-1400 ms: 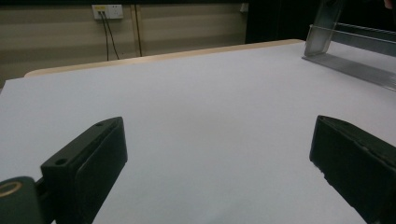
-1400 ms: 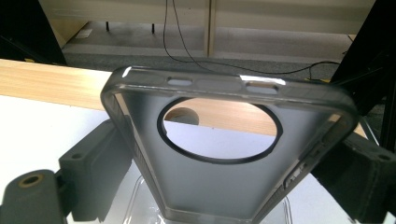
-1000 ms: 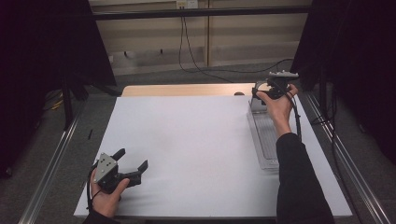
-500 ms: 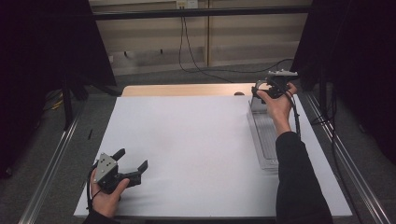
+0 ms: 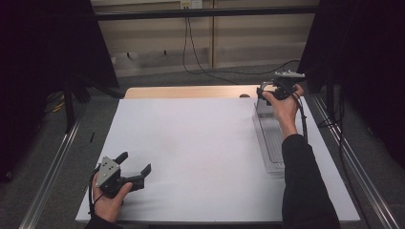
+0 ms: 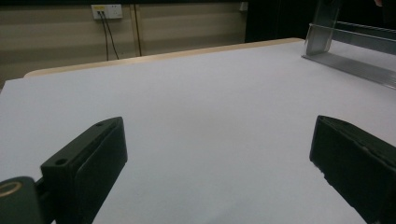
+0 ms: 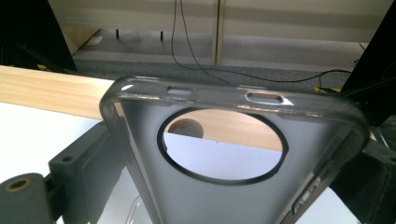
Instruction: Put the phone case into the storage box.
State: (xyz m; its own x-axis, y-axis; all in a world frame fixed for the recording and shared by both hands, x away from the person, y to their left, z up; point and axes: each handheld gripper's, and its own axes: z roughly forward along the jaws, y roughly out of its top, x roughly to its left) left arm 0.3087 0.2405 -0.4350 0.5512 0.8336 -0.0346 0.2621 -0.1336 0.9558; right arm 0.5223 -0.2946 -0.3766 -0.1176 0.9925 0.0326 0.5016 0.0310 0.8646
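At the bench's near left corner I have the left gripper resting low over the white sheet that covers the bench, its jaws spread wide with nothing between them; in the left gripper view only bare white surface lies ahead. Farther off, along the right edge, lies the long clear plastic tray, running from about mid-bench towards the far right corner; the part I can see looks empty, though its far end is hidden behind my hand. At that far end I hold the right gripper closed on the translucent grey phone case with a large round camera cutout, which stands lifted just above the tray's far end, its top rim pointing towards the bench's far wooden edge. I judge the step in hand to be carrying the case away from the tray. The next move calls for a steady grip, since the soft case may flex, and for choosing a bare spot on the sheet.
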